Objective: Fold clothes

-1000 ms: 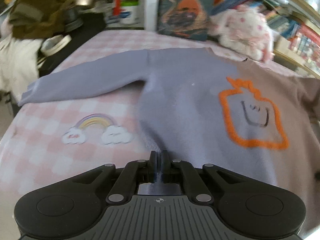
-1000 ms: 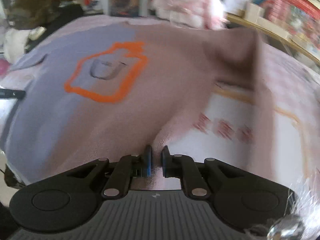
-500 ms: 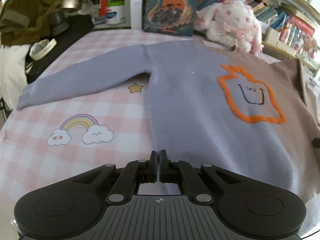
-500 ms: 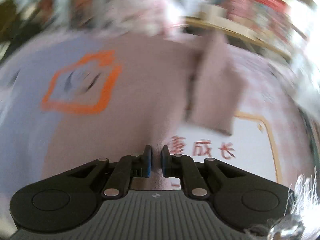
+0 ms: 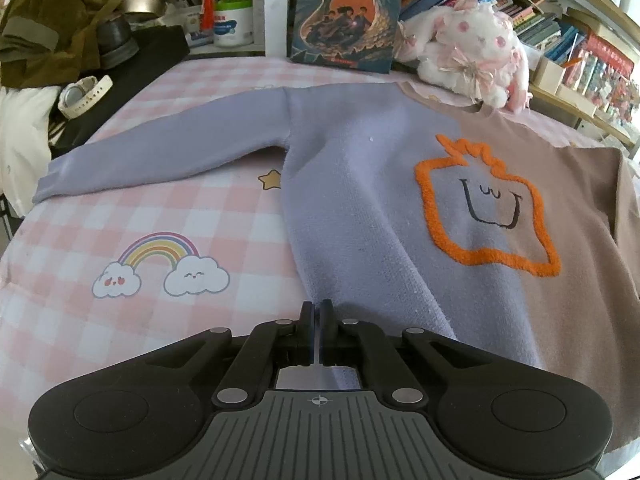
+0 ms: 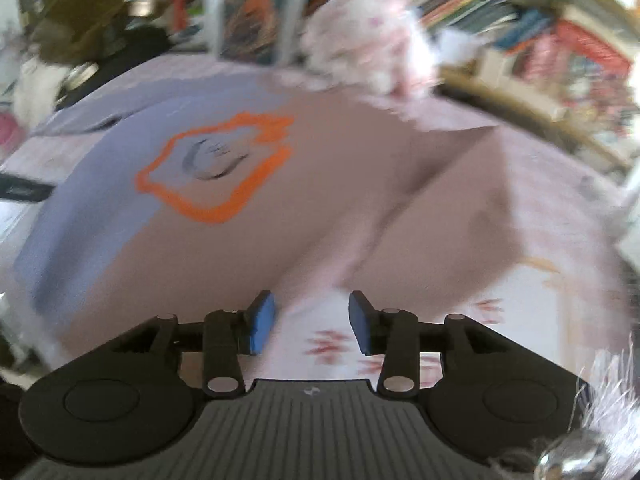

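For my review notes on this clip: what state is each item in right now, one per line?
Sweater: spread flat on the bed, front up.
Purple sleeve: stretched out sideways, unfolded.
Brown sleeve: folded in over the body.
Left tool: shut on the sweater's hem.
Right tool: jaws have just been opening, nothing between them.
Book: standing upright.
Plush rabbit: lying against the shelf.

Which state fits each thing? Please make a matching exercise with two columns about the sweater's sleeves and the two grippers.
1. left gripper
2. right gripper
3. lilac sleeve
4. brown sleeve

a. folded in over the sweater
b. spread out flat on the checked bedsheet
c. jaws apart, nothing between
d. pinching the hem

Pairs: 1-d, 2-c, 3-b, 4-a
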